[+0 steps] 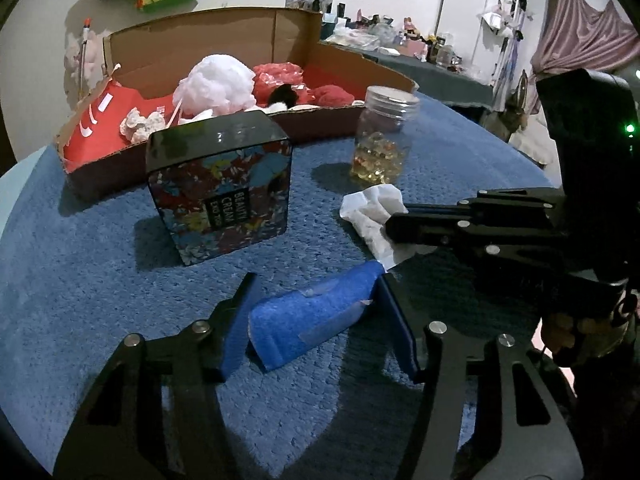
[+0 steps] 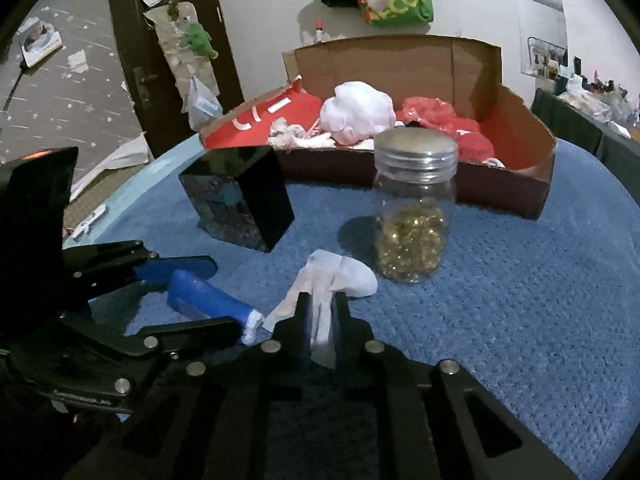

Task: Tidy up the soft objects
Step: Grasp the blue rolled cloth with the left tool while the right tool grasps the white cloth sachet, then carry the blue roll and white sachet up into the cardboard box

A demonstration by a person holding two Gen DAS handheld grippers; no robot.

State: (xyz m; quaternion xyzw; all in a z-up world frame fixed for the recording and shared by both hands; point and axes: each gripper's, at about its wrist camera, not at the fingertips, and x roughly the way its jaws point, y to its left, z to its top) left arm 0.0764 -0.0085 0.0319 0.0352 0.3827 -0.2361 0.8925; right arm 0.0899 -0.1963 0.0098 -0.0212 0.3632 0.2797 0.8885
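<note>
So both grippers are sitting low over the blue mat (image 1: pixel 100 280) right now, each on its own soft thing. The right gripper (image 2: pixel 320 320) is clamping down on the white crumpled cloth (image 2: pixel 344 276); the jaws are basically shut, with a strip of cloth pinched between them and the rest bunching out toward 12 o'clock, just short of the jar of gold beads (image 2: pixel 414 216). The left gripper (image 1: pixel 316 320) is straddling the blue foam roll (image 1: pixel 308 312). In the left wrist view the roll's long axis is running from about 7 to 1 o'clock, so it's lying skewed between the fingers, not square to them. The right-hand pad looks like it's touching the roll's far end; the left-hand one seems a hair off, so I can't tell if it's actually gripping yet.

The roll looks squishy, bright blue, with clear tape strips on it and a white tip. The cardboard box (image 1: pixel 192 36) with the other soft stuff is waiting at 12 o'clock, past the floral tin (image 1: pixel 220 188), so I'd guess both things are heading there.
</note>
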